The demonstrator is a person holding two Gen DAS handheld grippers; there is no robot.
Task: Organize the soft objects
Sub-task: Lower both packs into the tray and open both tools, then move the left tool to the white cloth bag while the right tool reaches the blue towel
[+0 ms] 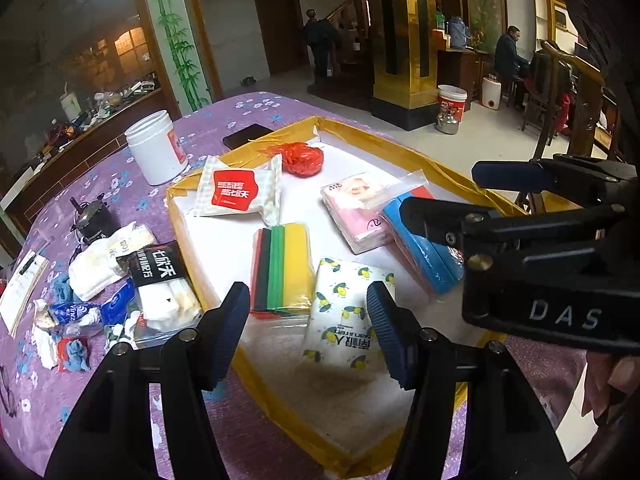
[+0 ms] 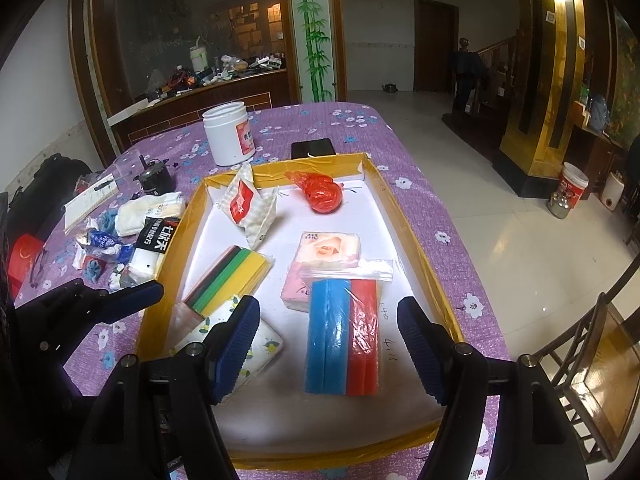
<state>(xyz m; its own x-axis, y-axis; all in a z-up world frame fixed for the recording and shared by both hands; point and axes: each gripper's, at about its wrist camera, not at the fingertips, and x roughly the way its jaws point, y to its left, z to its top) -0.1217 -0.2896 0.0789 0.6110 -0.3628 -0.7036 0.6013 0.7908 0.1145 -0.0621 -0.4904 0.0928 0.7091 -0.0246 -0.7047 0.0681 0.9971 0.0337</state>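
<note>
Purple flowered cloth covers the table, and on it sits a shallow tray with yellow taped walls and a white floor. Both grippers hover empty over the tray's near edge, each with its fingers wide apart: the left gripper above the lemon-print tissue pack at the near left corner, the right gripper above the blue and red sponge pack near the right wall. In the left wrist view the right gripper's black body crosses in from the right, over the blue sponge.

Inside the tray, a pink tissue pack touches the far end of the sponge pack; a bagged stack of yellow, green and red strips lies just beyond the lemon-print pack. A white packet with a red label sits toward the far left corner, and a crumpled red plastic bag near the far wall.

Outside the tray's left wall lies a heap of soft things: white socks with a black band, a folded white cloth and small blue wrappers. A white jar and a dark phone stand beyond the far edge
</note>
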